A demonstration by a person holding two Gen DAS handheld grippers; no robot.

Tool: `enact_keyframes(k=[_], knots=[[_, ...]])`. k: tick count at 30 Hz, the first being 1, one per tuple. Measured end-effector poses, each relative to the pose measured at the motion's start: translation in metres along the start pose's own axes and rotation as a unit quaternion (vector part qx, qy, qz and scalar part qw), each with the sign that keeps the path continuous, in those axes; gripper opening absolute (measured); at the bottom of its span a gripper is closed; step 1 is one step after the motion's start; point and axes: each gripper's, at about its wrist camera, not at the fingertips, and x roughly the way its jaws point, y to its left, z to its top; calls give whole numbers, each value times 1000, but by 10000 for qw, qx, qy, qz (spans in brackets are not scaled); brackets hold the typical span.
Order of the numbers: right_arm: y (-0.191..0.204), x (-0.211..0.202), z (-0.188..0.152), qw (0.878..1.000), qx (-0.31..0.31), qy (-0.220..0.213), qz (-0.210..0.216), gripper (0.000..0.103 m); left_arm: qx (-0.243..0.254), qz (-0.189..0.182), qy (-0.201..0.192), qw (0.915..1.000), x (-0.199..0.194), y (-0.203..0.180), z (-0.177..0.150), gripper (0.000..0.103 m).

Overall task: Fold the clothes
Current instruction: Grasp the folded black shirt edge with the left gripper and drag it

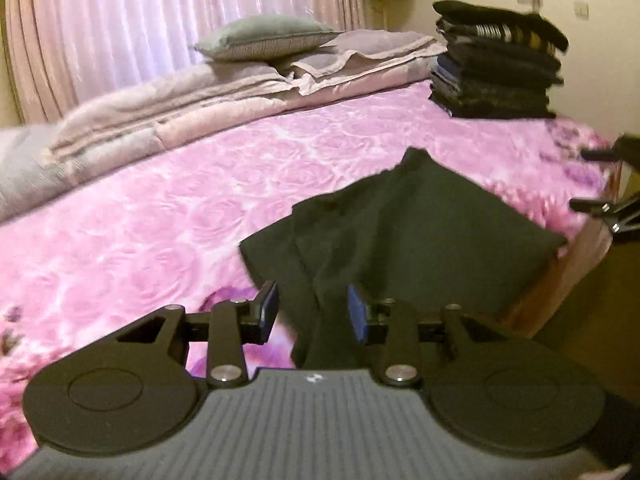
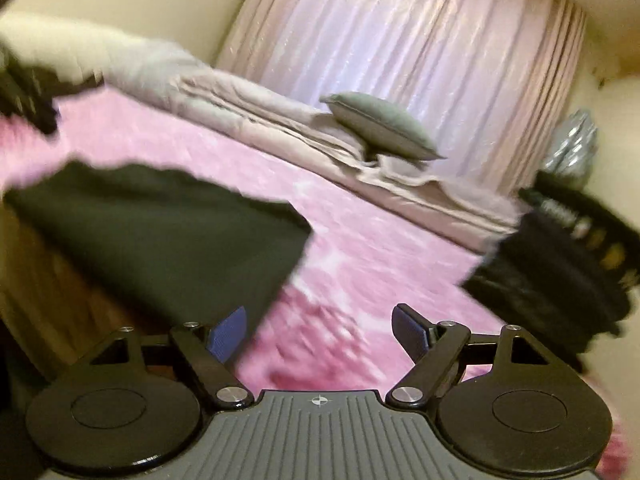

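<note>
- A bed (image 1: 160, 208) with a pink rose-patterned cover fills both wrist views; a folded pale quilt (image 1: 180, 108) and a grey cushion (image 1: 264, 38) lie along its far side, in front of pink curtains (image 1: 160, 12).
- A dark garment (image 1: 400, 232) lies on the near edge of the bed, just ahead of the left gripper (image 1: 312, 312). It is already folded over into a compact shape with layered edges, though one corner peaks up and a tail of cloth runs toward the camera.
- The left gripper's blue pads (image 1: 269, 307) stand apart. The tail of cloth passes between them, but they do not pinch it.
- The right gripper (image 2: 320, 332) also has its fingers wide apart, with only pink cover between them. The garment (image 2: 160, 240) lies to its left, and the view is blurred by motion.
- In the left view, the right gripper's fingers (image 1: 600, 184) show at the right edge of the frame, near the garment's far corner and apart from it.
- A tall stack (image 1: 496, 68) of dark folded clothes sits on the far right corner of the bed, well apart from the garment. The right view shows the same stack (image 2: 560, 264) close on its right side.
- Judging by this, most of the work looks done: many pieces are folded and stacked.
- The garment in front appears partly or nearly folded. It may need another fold or tidying, or only moving to the stack; the pictures do not settle which.
- No other loose clothes are visible on the bed.
</note>
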Motion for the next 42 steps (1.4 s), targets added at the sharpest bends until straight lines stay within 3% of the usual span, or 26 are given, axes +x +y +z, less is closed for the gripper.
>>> enact_keyframes(k=[6,11,13,14,15,18,19,23,25,27,31,34,36,38,42], knots=[[-8,46,65,9926,702,59,985,80,-824,-742,421,9929,73,37,24,30],[-6,82,86,9880,732,257,1338,80,-1715,-1332,792,9729,124,65,28,30],[-5,102,88,9873,647,351,1411,80,-1848,-1475,919,9673,137,69,25,28],[-4,111,87,9870,619,405,1428,80,-1857,-1538,980,9655,142,70,23,11],[-3,120,86,9864,629,455,1450,80,-1774,-1530,987,9671,145,70,22,0],[-3,140,82,9854,669,559,1460,80,-1481,-1108,597,9809,133,74,23,0],[-3,143,79,9853,700,588,1444,80,-1514,-1082,522,9812,130,78,23,0],[-5,157,71,9822,886,794,1452,80,-1401,-1309,821,9780,134,80,24,1],[-8,160,69,9810,934,848,1471,80,-1356,-1295,885,9783,134,82,30,7],[-12,161,69,9808,976,861,1449,80,-1418,-1252,755,9790,134,88,38,30],[-19,164,68,9804,1060,885,1406,80,-1506,-1266,575,9788,149,97,58,32],[-27,167,69,9804,1192,855,1315,80,-1426,-1325,813,9775,176,94,64,32],[-34,169,70,9801,1332,809,1226,80,-1391,-1404,952,9756,191,91,65,26],[-42,170,71,9796,1472,764,1136,80,-1315,-1507,941,9753,195,86,62,3],[-57,182,64,9735,1820,978,976,80,-1345,-1216,412,9826,174,88,61,1]])
